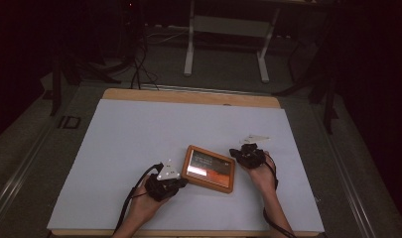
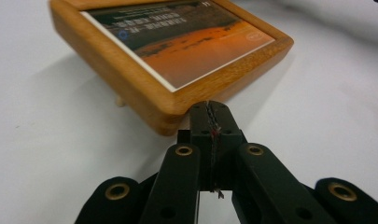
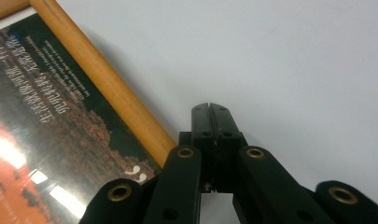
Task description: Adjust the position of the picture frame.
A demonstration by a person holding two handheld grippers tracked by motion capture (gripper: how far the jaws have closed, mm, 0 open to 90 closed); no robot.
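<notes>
Framed picture lies face up, lower centre of high view, on white bench, between our two hands. Left tongs pinched closed, empty, tips at near corner of frame. Right tongs closed too, empty, just beside wooden rail. We judge it rigid, moderately heavy; glossy front likely fragile, slippery. Take hold on wooden edges, opposite sides, never face.

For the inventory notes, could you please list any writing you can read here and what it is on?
Rectangular wooden picture frame with a dark and orange print: rows of white characters, too blurred to quote.
The same print in the left gripper view: small white lines and a round blue mark, unreadable.
White table cover: no writing.
</notes>
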